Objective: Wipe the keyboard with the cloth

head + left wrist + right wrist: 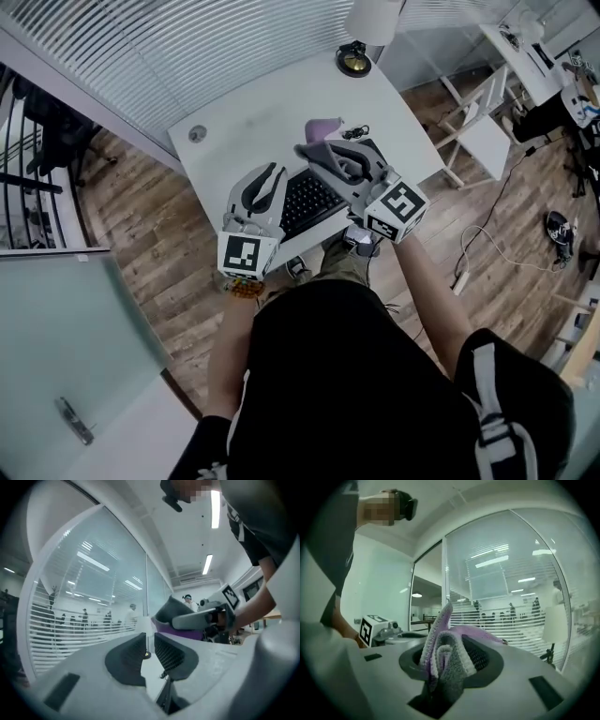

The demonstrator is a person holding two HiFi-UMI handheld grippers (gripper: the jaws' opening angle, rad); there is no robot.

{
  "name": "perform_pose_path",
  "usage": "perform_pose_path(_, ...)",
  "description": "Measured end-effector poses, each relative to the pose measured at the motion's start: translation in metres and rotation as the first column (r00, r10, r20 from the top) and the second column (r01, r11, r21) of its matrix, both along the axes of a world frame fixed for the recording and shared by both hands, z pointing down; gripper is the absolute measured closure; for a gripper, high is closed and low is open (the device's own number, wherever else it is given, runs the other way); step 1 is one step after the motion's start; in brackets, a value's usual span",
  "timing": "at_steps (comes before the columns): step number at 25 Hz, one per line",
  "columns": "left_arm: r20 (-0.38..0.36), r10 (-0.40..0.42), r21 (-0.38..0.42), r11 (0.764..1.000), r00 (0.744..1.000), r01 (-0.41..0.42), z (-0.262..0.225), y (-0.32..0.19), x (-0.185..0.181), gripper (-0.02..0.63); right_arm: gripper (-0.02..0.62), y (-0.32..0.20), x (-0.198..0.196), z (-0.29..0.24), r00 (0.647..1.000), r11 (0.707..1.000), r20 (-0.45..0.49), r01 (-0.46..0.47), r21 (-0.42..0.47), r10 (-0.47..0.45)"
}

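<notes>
White desk (pixel 262 112) bears black keyboard (pixel 305 202); wood-plank floor (pixel 141 244).

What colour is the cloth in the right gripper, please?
The cloth is lilac and grey, clearest in the right gripper view.

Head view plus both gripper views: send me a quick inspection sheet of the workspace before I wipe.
Surface: white table.
Job's things: black keyboard on it, partly hidden; purple cloth clamped in right gripper.
Clutter: lamp at far edge; small dark item nearer.
Grippers: left gripper shut, empty; right gripper shut on cloth.
Cables: white cable on floor, right.
Surroundings: wood floor, glass wall with blinds.
</notes>
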State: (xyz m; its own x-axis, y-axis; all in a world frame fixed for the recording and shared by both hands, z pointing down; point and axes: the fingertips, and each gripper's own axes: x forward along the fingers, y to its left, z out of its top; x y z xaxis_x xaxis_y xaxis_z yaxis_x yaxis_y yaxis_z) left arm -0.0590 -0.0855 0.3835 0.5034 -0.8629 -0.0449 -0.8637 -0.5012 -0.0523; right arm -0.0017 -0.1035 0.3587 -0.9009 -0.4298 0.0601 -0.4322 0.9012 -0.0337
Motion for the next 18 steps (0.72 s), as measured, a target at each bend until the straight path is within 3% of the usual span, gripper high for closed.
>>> perform_pose_path(5,-0.031,-0.091,0.034,0.995,0.995,0.092,-0.002,-0.003,-0.008,0.554,0.474,0.019,-0.013,0.020,0.982,0.987,-0.186,0.017,0.163,0.014)
perform_pose_path(18,0.011,-0.099,-0.006,0.995,0.995,0.099,0.020,-0.008,-0.002,0.560,0.474,0.008,-0.002,0.037,0.982,0.994,-0.183,-0.019,0.103,0.037)
